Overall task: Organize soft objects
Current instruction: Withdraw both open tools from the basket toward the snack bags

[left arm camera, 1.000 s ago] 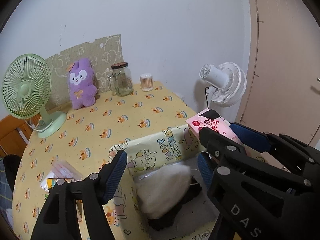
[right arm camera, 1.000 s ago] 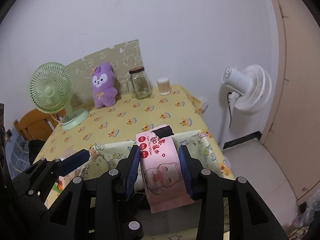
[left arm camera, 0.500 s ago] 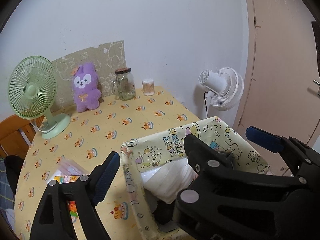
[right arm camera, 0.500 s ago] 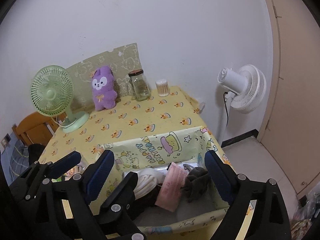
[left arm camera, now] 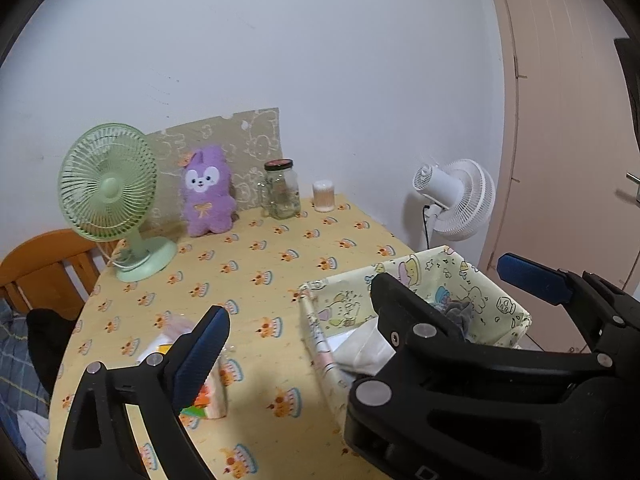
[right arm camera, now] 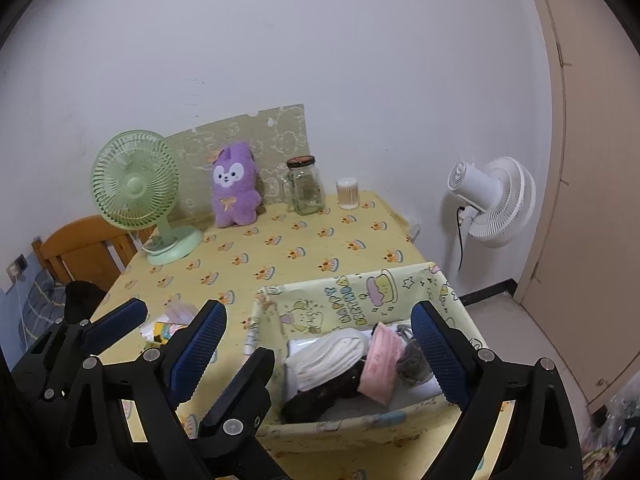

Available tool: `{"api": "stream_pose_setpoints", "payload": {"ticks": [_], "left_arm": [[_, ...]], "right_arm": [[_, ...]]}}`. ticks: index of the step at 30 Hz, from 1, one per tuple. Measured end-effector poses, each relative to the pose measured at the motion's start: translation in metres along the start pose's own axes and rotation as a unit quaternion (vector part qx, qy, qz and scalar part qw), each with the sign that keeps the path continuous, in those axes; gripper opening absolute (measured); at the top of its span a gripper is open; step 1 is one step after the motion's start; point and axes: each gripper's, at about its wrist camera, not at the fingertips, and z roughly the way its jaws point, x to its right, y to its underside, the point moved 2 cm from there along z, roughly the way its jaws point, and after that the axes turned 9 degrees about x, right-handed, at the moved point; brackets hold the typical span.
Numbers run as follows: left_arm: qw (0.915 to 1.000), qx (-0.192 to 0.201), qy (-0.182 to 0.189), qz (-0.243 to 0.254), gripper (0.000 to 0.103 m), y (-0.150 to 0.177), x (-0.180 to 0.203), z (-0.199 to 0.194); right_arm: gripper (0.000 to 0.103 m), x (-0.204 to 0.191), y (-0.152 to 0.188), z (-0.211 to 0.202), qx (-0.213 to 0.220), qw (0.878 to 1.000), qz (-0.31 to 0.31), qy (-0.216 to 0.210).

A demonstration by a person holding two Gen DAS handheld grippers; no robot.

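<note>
A yellow cartoon-print fabric box [right arm camera: 352,300] stands at the table's near right corner, also in the left wrist view [left arm camera: 476,280]. It holds a white cloth [right arm camera: 332,356], a pink tissue pack [right arm camera: 382,364], a dark item [right arm camera: 320,394] and a grey item [right arm camera: 412,364]. My right gripper [right arm camera: 316,356] is open and empty above the box. My left gripper [left arm camera: 296,336] is open and empty left of the box, above a small tissue pack [left arm camera: 208,392]. A purple plush rabbit [right arm camera: 234,190] sits at the table's back.
A green desk fan [right arm camera: 140,196] stands back left, with a glass jar [right arm camera: 306,190] and a cotton-swab tub [right arm camera: 347,194] beside the plush. A white floor fan [right arm camera: 496,200] stands right of the table. An orange chair [right arm camera: 84,248] is at left.
My right gripper opened and let the pink tissue pack drop into the box. Both grippers then drew back and to the left; the left one now hangs over the small tissue pack.
</note>
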Motion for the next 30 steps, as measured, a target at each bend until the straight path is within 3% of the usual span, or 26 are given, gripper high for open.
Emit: {"api": "stream_pose_setpoints", "payload": {"ticks": [14,30], "left_arm": [[0.9990,0.030,-0.032,-0.012,0.100,0.005,-0.034,-0.039],[0.9974,0.014,-0.069,-0.014,0.101,0.026,-0.071,-0.047]], "right_arm": [[0.102,-0.043,-0.001,-0.028,0.025,0.999,-0.018,-0.017],[0.103,-0.080,0.018,-0.018,0.023,0.998,-0.020,-0.049]]}}
